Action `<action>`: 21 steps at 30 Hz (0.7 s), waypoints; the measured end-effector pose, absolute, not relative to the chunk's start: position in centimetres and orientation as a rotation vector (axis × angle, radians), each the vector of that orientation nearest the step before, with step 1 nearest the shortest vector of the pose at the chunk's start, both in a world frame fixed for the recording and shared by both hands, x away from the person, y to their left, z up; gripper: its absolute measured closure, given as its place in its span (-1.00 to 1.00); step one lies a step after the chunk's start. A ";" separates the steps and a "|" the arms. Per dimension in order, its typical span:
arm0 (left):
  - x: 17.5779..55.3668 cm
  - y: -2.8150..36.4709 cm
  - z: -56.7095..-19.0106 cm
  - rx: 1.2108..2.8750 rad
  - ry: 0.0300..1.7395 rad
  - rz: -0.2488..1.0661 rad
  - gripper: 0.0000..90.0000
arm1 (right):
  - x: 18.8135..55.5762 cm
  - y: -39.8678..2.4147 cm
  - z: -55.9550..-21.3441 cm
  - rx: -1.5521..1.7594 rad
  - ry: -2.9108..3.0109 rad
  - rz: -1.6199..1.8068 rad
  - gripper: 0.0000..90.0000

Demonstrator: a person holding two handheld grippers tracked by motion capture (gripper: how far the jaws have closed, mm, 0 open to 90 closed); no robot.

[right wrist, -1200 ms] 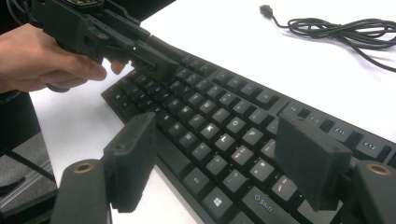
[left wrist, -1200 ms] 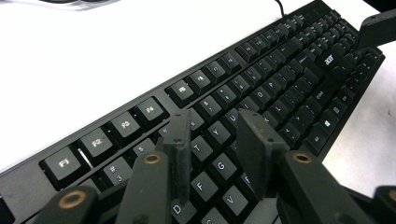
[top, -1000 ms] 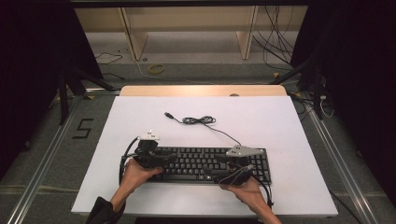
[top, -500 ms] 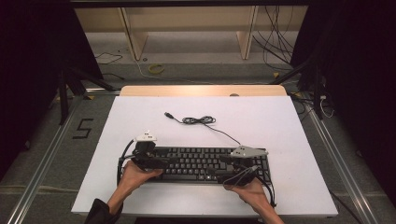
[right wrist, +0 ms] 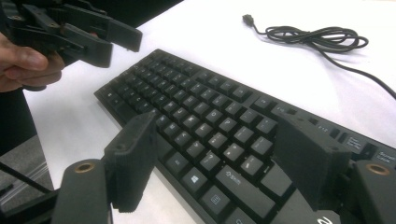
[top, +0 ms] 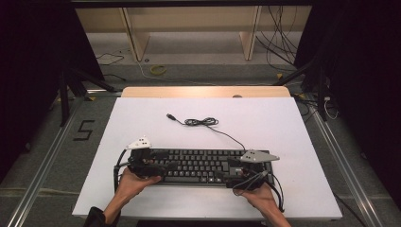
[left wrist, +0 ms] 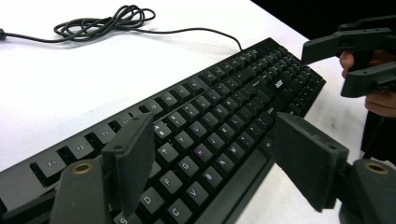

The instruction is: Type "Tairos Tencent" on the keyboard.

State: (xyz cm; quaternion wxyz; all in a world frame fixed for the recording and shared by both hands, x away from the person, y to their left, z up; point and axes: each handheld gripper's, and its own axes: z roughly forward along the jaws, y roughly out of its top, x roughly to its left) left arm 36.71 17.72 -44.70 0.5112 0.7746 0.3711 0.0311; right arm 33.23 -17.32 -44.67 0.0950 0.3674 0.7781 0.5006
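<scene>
I see the white table point(top: 293, 142) carrying a black keyboard point(top: 201, 165) along its near edge, its cable point(top: 203, 122) coiled farther back. My left gripper point(left wrist: 212, 158) sits over the keyboard's left end, jaws spread wide — gripping nothing. My right gripper point(right wrist: 215, 154) sits over the right end, jaws likewise apart.

The keyboard point(top: 201, 165) looks matt black plastic (keys slightly glossy) on a smooth white table point(top: 283, 123).
</scene>
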 end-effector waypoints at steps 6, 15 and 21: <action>35.7 18.1 -44.8 1.850 0.866 0.070 -0.37 | 32.8 -18.0 -44.7 1.078 2.293 1.492 -0.31; 34.5 18.5 -45.1 1.850 0.851 0.075 -0.39 | 32.0 -19.4 -44.6 1.074 2.258 1.510 -0.31; 33.9 18.8 -45.4 1.836 0.839 0.087 -0.39 | 31.4 -20.5 -44.8 1.085 2.248 1.497 -0.31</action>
